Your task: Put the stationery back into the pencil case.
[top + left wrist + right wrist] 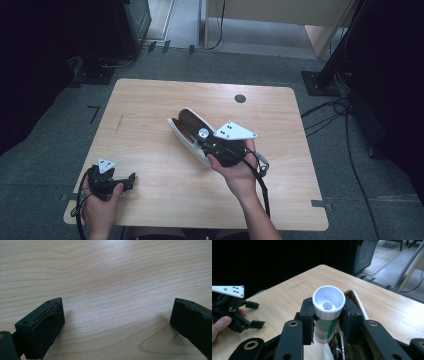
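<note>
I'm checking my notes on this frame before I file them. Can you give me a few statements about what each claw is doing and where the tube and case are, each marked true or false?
1. The right claw grips a tube with a white cap. True.
2. The left claw holds a pen. False: its jaws stand wide apart over bare table with nothing between them.
3. An open case lies on the table beneath the right claw. True.
4. The tube's cap points down into the case. False: the cap points up, toward the right claw's camera.
5. The left claw is by the table's far edge. False: it is near the near-left corner.
</note>
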The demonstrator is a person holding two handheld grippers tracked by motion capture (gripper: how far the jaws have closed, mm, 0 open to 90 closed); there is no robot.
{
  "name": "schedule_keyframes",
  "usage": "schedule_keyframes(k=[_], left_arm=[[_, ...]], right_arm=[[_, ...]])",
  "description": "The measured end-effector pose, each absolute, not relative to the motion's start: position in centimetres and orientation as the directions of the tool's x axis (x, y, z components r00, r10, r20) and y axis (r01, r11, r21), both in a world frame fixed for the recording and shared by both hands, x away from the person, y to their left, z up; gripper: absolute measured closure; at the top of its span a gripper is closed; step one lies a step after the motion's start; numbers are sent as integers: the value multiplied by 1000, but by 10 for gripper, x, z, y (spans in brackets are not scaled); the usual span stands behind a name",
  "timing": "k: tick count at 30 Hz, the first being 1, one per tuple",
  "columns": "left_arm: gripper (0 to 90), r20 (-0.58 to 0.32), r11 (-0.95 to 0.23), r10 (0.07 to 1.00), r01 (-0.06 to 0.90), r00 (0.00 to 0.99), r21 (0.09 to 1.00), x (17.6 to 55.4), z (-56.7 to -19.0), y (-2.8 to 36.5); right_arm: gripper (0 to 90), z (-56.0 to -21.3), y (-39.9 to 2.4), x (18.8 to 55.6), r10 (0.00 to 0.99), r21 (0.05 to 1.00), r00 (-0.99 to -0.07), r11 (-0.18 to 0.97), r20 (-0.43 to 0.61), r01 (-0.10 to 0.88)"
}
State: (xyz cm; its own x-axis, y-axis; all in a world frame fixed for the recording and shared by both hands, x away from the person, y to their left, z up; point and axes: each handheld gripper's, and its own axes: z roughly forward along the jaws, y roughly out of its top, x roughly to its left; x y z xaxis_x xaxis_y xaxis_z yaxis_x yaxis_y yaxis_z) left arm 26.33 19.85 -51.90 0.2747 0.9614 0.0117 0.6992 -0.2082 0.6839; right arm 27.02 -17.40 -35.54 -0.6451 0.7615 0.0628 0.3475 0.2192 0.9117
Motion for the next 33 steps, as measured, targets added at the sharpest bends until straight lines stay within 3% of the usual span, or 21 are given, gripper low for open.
schedule_keyframes(k=[19, 33], left_arm=[[0, 11, -207, 962, 699, 274, 685, 263, -519, 198], [0, 9, -205, 962, 699, 272, 686, 263, -519, 198]], right_arm=[[660, -406, -184, 303, 827, 865, -560, 247, 46, 437], [659, -423, -177, 311, 821, 839, -569, 279, 44, 467]])
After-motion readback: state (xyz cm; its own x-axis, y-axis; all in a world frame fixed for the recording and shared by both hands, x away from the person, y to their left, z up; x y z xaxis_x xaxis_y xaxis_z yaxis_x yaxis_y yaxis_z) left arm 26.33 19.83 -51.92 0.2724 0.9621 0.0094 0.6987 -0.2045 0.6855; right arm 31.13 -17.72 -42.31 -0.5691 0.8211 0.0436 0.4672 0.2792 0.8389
